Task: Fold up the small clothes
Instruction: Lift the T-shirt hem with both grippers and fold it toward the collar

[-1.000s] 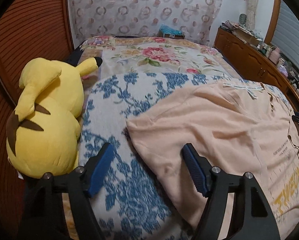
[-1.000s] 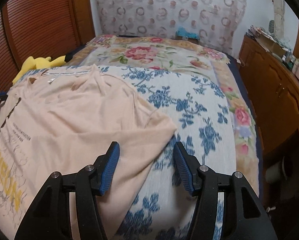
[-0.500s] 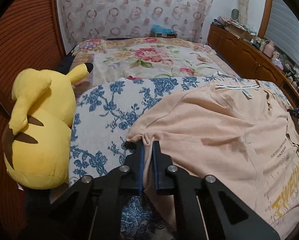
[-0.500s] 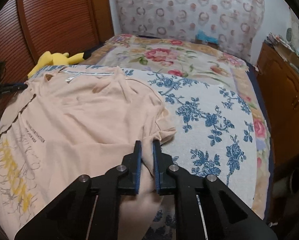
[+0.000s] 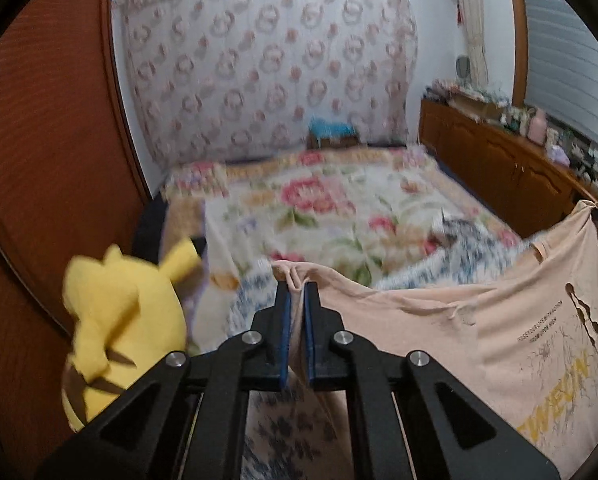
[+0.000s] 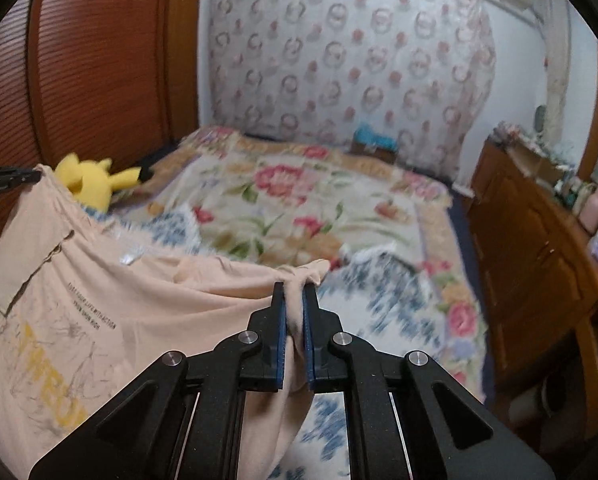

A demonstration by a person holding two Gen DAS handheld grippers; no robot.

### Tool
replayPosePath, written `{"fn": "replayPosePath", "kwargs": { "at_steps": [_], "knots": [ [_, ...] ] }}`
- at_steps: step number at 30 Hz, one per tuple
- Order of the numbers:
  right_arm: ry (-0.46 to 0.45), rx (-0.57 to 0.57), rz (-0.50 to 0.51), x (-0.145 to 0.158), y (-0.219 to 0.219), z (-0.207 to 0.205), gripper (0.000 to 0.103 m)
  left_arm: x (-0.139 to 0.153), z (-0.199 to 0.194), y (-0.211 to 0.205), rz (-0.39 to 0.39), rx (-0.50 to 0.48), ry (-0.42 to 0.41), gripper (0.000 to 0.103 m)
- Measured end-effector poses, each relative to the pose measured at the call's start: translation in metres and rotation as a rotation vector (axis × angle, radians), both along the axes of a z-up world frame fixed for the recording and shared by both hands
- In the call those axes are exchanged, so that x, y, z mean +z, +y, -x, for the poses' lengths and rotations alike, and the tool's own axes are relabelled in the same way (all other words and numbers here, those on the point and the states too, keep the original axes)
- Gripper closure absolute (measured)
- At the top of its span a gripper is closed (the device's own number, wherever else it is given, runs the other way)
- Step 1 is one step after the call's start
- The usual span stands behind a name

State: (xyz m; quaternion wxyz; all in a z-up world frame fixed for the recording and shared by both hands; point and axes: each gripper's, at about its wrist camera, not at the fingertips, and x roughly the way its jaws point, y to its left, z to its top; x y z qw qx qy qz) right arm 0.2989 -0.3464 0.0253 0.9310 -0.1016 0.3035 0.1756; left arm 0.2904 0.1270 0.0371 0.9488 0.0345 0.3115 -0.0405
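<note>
Peach t-shirt (image 5: pixel 499 320) above floral bedspread (image 5: pixel 339 208), wooden dresser (image 6: pixel 539 248) beside bed, yellow plush (image 5: pixel 115 312)

My left claw (image 5: pixel 297 294) and my right claw (image 6: pixel 294 294) are both raised and pointing forward, each with its blue-padded jaws clamped tight on pinched peach T-shirt (image 5: pixel 499 320) fabric.

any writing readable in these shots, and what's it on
"WEON": partial big yellow letters on the peach t-shirt, start cut off at the frame edge.
Small black print in two lines above it on the shirt: too small and blurred to read.
Nothing else carries legible text.
</note>
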Motion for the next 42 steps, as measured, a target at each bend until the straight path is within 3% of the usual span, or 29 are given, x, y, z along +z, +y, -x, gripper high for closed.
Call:
{"fn": "replayPosePath", "kwargs": {
  "at_steps": [5,10,15,26,36,42],
  "knots": [
    [-0.065,-0.069,0.007,0.025,-0.007,-0.011,0.099,0.017,-0.004,0.002,-0.017,0.010,-0.052,0.099],
    [-0.009,-0.060,0.056,-0.002,-0.002,-0.009,0.099,-0.005,0.008,-0.003,-0.035,-0.006,-0.010,0.099],
    [0.025,-0.045,0.028,-0.017,-0.009,0.014,0.099,-0.019,0.039,-0.007,-0.007,-0.021,0.010,0.099],
    [-0.045,0.007,-0.048,0.002,-0.024,0.113,0.099,-0.023,0.149,-0.022,0.049,-0.079,-0.056,0.099],
    [-0.025,0.015,-0.089,-0.019,-0.045,0.209,0.099,-0.046,0.245,-0.022,0.099,-0.083,-0.060,0.099],
    [0.018,0.007,-0.097,-0.034,-0.056,0.253,0.098,-0.055,0.283,-0.020,0.119,-0.076,-0.039,0.098]
  ]
}}
